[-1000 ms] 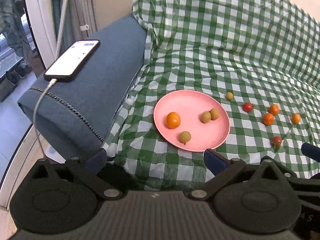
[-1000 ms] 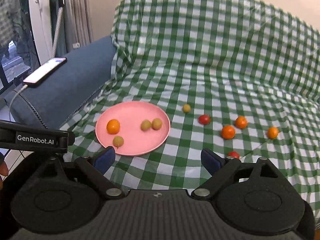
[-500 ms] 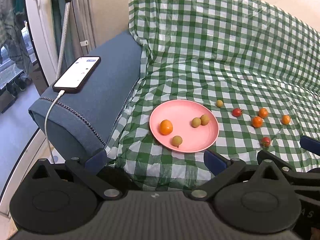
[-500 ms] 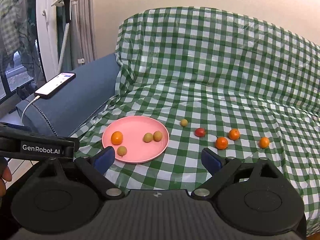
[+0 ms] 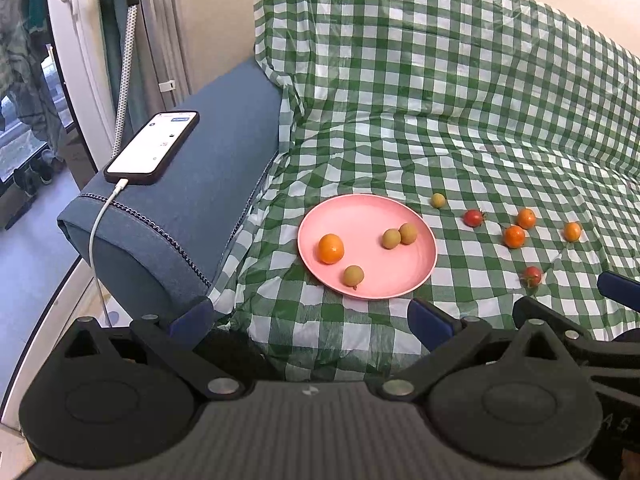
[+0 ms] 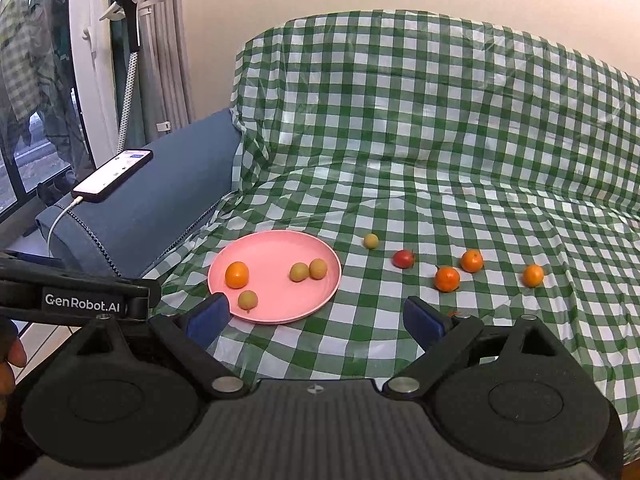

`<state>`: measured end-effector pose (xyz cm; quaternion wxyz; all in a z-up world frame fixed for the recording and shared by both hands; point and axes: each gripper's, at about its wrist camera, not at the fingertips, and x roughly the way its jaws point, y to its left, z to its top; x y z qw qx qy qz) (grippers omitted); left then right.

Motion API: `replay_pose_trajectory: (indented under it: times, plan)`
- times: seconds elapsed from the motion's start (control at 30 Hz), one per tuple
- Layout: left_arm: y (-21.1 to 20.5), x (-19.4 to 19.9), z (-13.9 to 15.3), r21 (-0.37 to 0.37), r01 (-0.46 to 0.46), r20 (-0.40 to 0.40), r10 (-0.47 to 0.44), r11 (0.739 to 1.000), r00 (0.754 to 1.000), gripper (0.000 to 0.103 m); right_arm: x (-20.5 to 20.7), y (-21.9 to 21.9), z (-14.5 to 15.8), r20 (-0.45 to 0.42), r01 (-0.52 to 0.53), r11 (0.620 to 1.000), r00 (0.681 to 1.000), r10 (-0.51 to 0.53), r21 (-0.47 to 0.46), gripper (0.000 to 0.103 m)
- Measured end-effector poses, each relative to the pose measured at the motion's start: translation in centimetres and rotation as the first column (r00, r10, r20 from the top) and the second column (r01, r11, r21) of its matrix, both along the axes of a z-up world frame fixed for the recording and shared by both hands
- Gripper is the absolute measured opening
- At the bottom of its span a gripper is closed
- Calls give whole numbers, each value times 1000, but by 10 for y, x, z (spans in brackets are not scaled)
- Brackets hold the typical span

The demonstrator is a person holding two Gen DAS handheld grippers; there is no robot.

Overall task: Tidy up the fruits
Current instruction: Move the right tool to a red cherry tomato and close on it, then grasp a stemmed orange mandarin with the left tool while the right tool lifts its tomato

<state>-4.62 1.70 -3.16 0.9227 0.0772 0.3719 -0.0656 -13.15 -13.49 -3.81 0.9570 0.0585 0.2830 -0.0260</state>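
A pink plate (image 5: 360, 212) (image 6: 276, 244) lies on the green checked cloth and holds one orange fruit (image 5: 331, 248) (image 6: 237, 274) and three yellow-green fruits. Right of the plate on the cloth lie a yellow-green fruit (image 5: 438, 200) (image 6: 371, 241), a red tomato (image 5: 473, 217) (image 6: 403, 259), three orange fruits (image 5: 514, 236) (image 6: 447, 279) and, nearer, another red tomato (image 5: 531, 276). My left gripper (image 5: 308, 318) is open and empty, in front of the plate. My right gripper (image 6: 316, 316) is open and empty, in front of the plate's right edge.
A blue sofa arm (image 5: 192, 184) (image 6: 160, 200) stands left of the plate with a phone (image 5: 153, 147) (image 6: 113, 175) on a charging cable on top. The checked cloth (image 5: 460, 100) runs up the sofa back. A window and curtain are at far left.
Both grippers have drawn back and risen from the plate, so the fruit looks smaller and more of the sofa back shows. Both stay open. No fruit has moved.
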Motion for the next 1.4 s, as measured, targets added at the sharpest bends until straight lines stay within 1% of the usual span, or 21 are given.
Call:
replay_pose_trajectory:
  times: [0.1,0.27,0.33,0.4,0.47,0.53,0.6,0.67,0.77,0.8,0.83,0.87,0.9,0.93,1.0,1.07,1.13,1.23,1.3,1.37,1.4]
  plan:
    - [-2,3,-4,13,2,-17,-2,1000,1000,103,2,-2,-5,-13,5,1000,1000,-5,22,94]
    - [-4,13,-10,34,-5,-53,7,999,999,103,12,-14,-16,-52,40,995,998,-35,91,95]
    - [-5,19,-12,44,-10,-66,13,999,998,103,19,-27,-25,-73,71,989,995,-62,132,97]
    - [-6,26,-15,48,-20,-81,24,999,996,103,29,-43,-36,-97,122,981,989,-108,152,98]
    - [-10,34,-17,56,-31,-95,37,998,995,103,41,-60,-52,-105,179,976,980,-167,122,99]
    - [-15,43,-20,64,-37,-118,44,997,992,103,56,-77,-69,-104,222,973,971,-215,58,100]
    - [-21,53,-24,67,-41,-146,51,997,988,103,69,-95,-90,-104,234,972,967,-232,7,100]
    - [-28,62,-26,71,-45,-168,56,996,984,103,87,-110,-112,-121,224,974,966,-227,-42,99]
    - [-41,74,-30,88,-49,-182,65,995,981,103,107,-122,-137,-126,184,975,972,-199,-123,92]
    - [-46,79,-32,97,-48,-185,65,994,981,103,112,-124,-144,-131,173,974,973,-192,-145,84]
    - [-51,84,-35,108,-46,-190,66,993,980,103,116,-127,-151,-136,166,973,973,-189,-163,73]
    - [-57,89,-38,119,-43,-195,66,992,979,103,119,-130,-156,-143,166,971,971,-191,-170,69]
    - [-64,94,-41,130,-39,-202,65,991,977,103,124,-133,-163,-168,166,974,967,-191,-154,63]
    - [-69,98,-43,135,-36,-206,64,990,976,103,126,-138,-167,-190,169,978,963,-190,-124,60]
    - [-82,108,-47,138,-30,-214,59,990,975,103,130,-143,-174,-211,179,981,959,-190,-71,56]
    - [-94,117,-51,131,-24,-220,53,991,974,103,135,-145,-179,-224,176,983,957,-185,-60,53]
    - [-110,126,-56,120,-11,-223,38,993,974,103,140,-145,-183,-234,167,985,956,-174,-50,36]
    - [-137,140,-63,102,26,-228,-2,994,974,103,142,-145,-182,-240,196,979,949,-204,-55,35]
    - [-159,152,-69,83,64,-241,-42,994,969,103,143,-164,-176,-219,264,964,939,-265,-37,35]
    - [-185,166,-78,57,101,-258,-83,993,963,103,140,-185,-169,-183,373,927,910,-372,-27,35]
    - [-198,172,-83,42,119,-270,-103,992,957,103,138,-195,-167,-177,427,904,889,-423,-19,34]
